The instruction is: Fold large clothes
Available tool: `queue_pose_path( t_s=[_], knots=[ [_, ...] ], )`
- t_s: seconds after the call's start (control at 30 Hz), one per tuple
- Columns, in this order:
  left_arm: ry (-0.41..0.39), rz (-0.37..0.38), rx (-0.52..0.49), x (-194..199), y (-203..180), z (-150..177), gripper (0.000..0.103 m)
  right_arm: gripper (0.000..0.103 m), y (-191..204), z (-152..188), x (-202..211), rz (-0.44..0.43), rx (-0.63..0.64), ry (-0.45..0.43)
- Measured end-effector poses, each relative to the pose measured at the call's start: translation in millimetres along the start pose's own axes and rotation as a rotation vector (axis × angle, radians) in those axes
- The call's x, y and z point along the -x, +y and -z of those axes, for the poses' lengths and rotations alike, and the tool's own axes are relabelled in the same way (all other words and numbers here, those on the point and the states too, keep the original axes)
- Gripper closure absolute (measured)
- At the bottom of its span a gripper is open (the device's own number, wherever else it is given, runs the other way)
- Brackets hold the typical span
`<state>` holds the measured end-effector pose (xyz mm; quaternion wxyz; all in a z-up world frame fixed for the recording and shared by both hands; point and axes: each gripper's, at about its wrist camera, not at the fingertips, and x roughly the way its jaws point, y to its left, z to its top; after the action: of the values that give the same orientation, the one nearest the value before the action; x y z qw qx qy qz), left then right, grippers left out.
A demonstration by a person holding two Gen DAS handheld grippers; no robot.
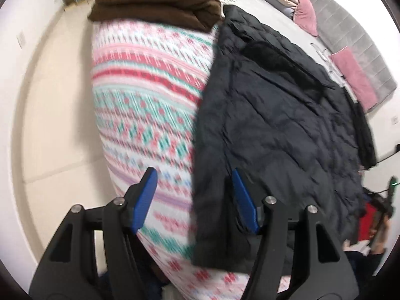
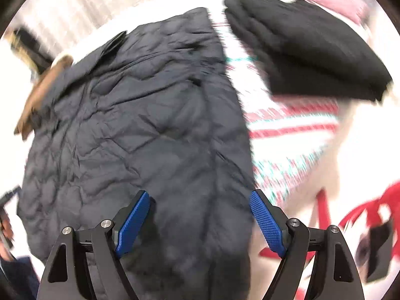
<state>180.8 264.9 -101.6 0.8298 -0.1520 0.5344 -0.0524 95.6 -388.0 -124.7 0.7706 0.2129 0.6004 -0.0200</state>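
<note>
Dark puffer jacket (image 1: 275,125) is laid flat lengthwise, running straight ahead from both spread, empty grippers, left gripper (image 1: 195,200) and right gripper (image 2: 200,220), collar at the far end

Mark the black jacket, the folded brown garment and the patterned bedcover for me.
black jacket (image 1: 275,125): left wrist view, quilted middle.
folded brown garment (image 1: 155,2): left wrist view, top.
patterned bedcover (image 1: 150,87): left wrist view, bare striped part.

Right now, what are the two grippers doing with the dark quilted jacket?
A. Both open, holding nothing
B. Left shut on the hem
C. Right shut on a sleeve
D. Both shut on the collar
A: the left gripper and right gripper both show blue fingers spread apart above the jacket, nothing between them.
</note>
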Motion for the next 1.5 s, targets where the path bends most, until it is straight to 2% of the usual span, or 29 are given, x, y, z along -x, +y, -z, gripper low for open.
queue_pose_path(
  t_s=[0.1, 0.2, 0.27, 0.33, 0.43, 0.53, 0.6, 0.7, 0.73, 0.77, 0.8, 0.87, 1.0, 1.1, 1.17, 1.3, 1.4, 1.5],
  knots=[
    [0.004, 0.061, 0.043, 3, -3, 16, 0.04, 0.019, -22, 18, 15, -0.034, -0.117, -0.019],
    [-0.024, 0.102, 0.075, 10, -7, 27, 0.04, 0.019, -36, 35, 24, -0.09, -0.185, -0.028],
    [-0.041, 0.104, 0.092, 14, -7, 31, 0.041, 0.019, -45, 45, 23, -0.11, -0.225, -0.015],
    [-0.059, 0.101, 0.101, 16, -6, 35, 0.047, 0.019, -53, 55, 21, -0.126, -0.258, 0.002],
    [-0.099, 0.084, 0.125, 19, -8, 39, 0.055, 0.019, -55, 62, 11, -0.204, -0.305, 0.03],
    [-0.134, 0.077, 0.12, 23, -13, 41, 0.06, 0.023, -54, 63, 17, -0.209, -0.309, -0.004],
    [-0.14, 0.046, 0.102, 22, -18, 43, 0.066, 0.045, -51, 63, 20, -0.228, -0.298, -0.024],
    [-0.137, 0.029, 0.086, 16, -22, 45, 0.067, 0.057, -43, 61, 9, -0.243, -0.291, 0.008],
    [-0.141, 0.024, 0.083, 15, -24, 45, 0.073, 0.06, -38, 61, 6, -0.236, -0.275, 0.015],
    [-0.146, 0.012, 0.072, 15, -27, 45, 0.079, 0.071, -36, 60, 6, -0.236, -0.264, 0.016],
    [-0.152, -0.008, 0.057, 17, -29, 45, 0.089, 0.089, -33, 59, 6, -0.244, -0.251, 0.008],
    [-0.182, -0.038, 0.03, 25, -34, 45, 0.093, 0.094, -30, 59, 14, -0.257, -0.242, -0.029],
    [-0.252, -0.085, -0.022, 43, -45, 49, 0.096, 0.097, -42, 61, 36, -0.295, -0.295, -0.114],
    [-0.275, -0.104, -0.047, 51, -53, 57, 0.096, 0.099, -47, 66, 55, -0.314, -0.305, -0.188],
    [-0.279, -0.119, -0.061, 54, -57, 61, 0.096, 0.099, -46, 68, 60, -0.302, -0.292, -0.207],
    [-0.273, -0.16, -0.123, 55, -62, 68, 0.096, 0.1, -57, 72, 76, -0.342, -0.318, -0.274],
    [-0.227, -0.209, -0.15, 37, -63, 68, 0.094, 0.099, -64, 70, 76, -0.363, -0.315, -0.265],
    [-0.205, -0.231, -0.151, 26, -62, 67, 0.093, 0.095, -60, 66, 61, -0.32, -0.306, -0.193]
  ],
)
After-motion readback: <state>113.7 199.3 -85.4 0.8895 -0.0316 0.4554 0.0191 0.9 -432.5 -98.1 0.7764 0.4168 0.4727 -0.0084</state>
